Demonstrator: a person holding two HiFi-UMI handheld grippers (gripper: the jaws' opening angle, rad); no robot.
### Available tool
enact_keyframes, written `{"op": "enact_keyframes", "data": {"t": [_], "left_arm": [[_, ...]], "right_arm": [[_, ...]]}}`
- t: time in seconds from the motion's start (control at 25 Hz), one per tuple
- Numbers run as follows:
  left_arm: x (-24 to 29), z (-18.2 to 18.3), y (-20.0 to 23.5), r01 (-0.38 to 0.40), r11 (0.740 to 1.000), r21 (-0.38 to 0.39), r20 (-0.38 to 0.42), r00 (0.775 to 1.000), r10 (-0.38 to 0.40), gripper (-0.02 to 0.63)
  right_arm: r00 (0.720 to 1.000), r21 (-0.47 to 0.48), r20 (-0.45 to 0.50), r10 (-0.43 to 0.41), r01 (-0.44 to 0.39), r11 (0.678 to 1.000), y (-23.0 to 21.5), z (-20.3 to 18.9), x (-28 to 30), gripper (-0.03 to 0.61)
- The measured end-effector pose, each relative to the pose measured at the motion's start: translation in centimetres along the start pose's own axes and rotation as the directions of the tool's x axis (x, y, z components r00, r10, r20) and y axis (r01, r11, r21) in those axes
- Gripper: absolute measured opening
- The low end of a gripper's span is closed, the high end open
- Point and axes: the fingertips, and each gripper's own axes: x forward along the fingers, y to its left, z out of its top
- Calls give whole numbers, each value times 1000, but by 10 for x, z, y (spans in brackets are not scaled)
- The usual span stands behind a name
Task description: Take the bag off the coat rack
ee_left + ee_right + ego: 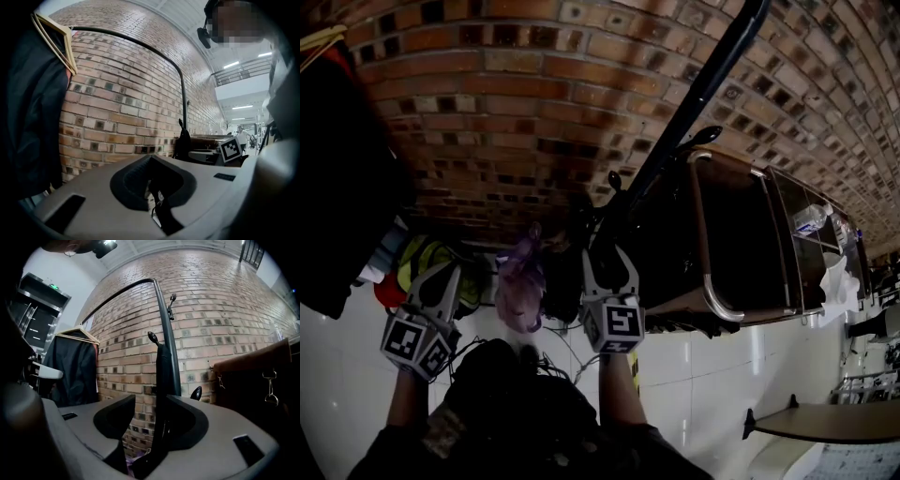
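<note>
Bracketing the strap [161, 380]
Right tool [609, 264] gapes around the upright strap, hook [152, 337] above (left tool [441, 286], pinched together, is farther).

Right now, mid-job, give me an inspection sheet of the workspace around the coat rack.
Surface: white tiled floor, glossy.
Job's things: black bag strap hangs from a hook on the black coat rack; the bag's body is hard to make out.
Clutter: purple plastic bag; black coat on a wooden hanger.
Grippers: left tool jaws together, empty; right tool jaws apart around the strap, not clamped.
Cables: thin wires below the tools.
Surroundings: brick wall; brown cabinet with a metal frame.
</note>
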Motion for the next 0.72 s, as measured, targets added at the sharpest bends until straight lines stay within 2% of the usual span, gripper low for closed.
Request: {"op": "enact_keyframes", "data": {"t": [0.24,0.36,0.4,0.48,0.52,0.68,0.72], "left_arm": [[28,-6,11,57,998,-18,-36,998,-57,40],[44,-7,18,97,995,-19,-51,994,-98,40],[49,-6,21,111,994,-19,-54,992,-112,40],[59,-4,25,136,991,-20,-60,989,-137,40],[64,-3,28,148,989,-23,-62,987,-149,40],[82,2,36,196,980,-17,-65,978,-197,40],[86,2,36,205,979,-13,-67,976,-206,40]], "right_arm": [[996,-57,-21,-81,80,995,-5,-2,21,193],[988,-115,-44,-147,141,983,-11,-4,31,192],[983,-146,-36,-178,171,974,-14,-4,33,177],[972,-203,-19,-233,225,953,-20,-4,37,107],[969,-218,-20,-246,236,947,-22,-5,38,98],[970,-223,-50,-238,221,949,-21,-6,50,88],[970,-221,-57,-235,218,951,-20,-6,51,44]]}}
